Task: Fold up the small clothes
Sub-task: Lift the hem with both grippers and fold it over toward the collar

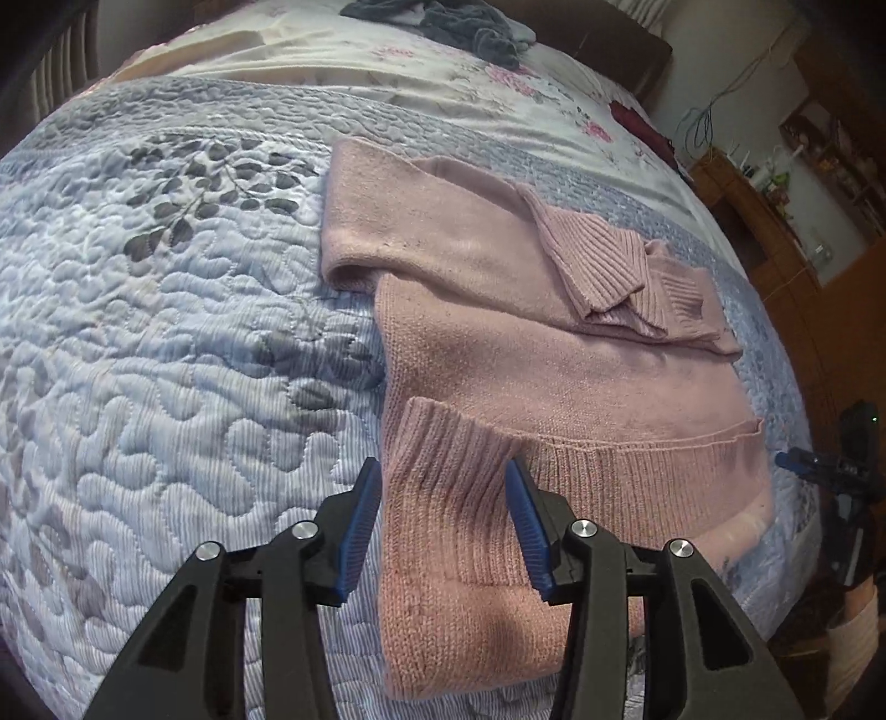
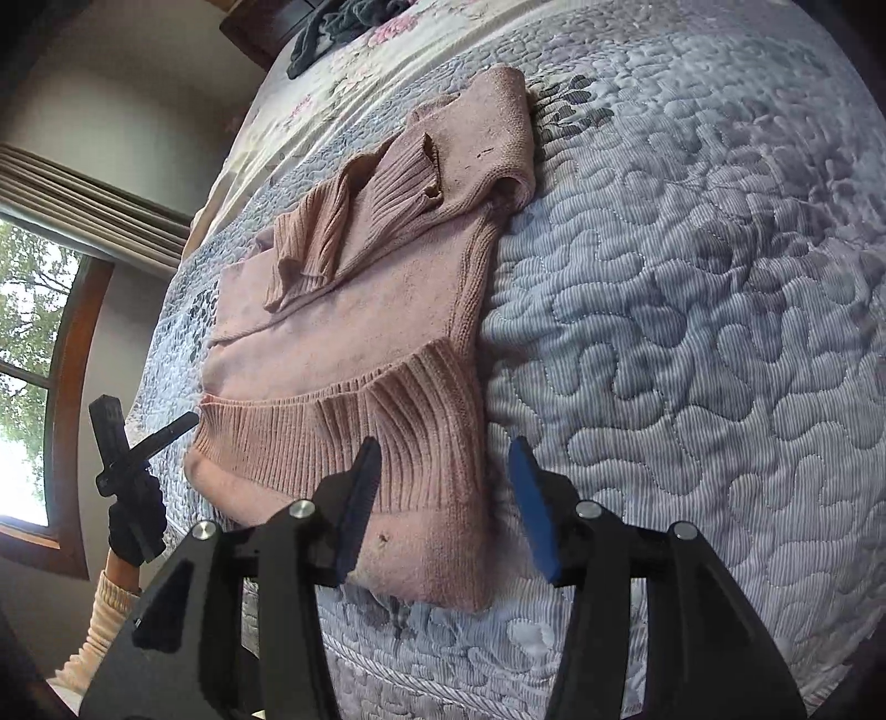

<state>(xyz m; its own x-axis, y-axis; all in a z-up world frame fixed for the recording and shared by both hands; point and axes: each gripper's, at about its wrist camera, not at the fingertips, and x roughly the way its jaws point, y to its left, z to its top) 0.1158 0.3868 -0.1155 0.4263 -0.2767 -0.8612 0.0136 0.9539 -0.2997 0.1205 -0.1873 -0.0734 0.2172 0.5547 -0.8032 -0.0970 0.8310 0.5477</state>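
Two grippers faced one pink sweater (image 1: 498, 343) lying flat on the quilt (image 1: 166, 343), its sleeves already laid across the chest and its long axis running from the ribbed hem (image 1: 554, 471) near the bed's edge away toward the collar. In the left wrist view the left gripper (image 1: 446, 515) hovered over the hem's near corner, jaws wide and holding nothing, the hem directly ahead between the blue pads (image 1: 360, 526). In the right wrist view the right gripper (image 2: 446, 509) also stood wide and empty, straddling the sweater's side edge at the hem, one finger over knit, the other over bare quilt. Both were near the hem; the left looked better centred over fabric. The likely next move, judged from this, was to pinch the hem's corners and carry them up toward the collar. Nothing lay between jaws and hem. A grey garment (image 1: 459, 22) lay well apart at the far end on the floral sheet (image 1: 443, 83); a window (image 2: 33, 332) showed beside the bed.
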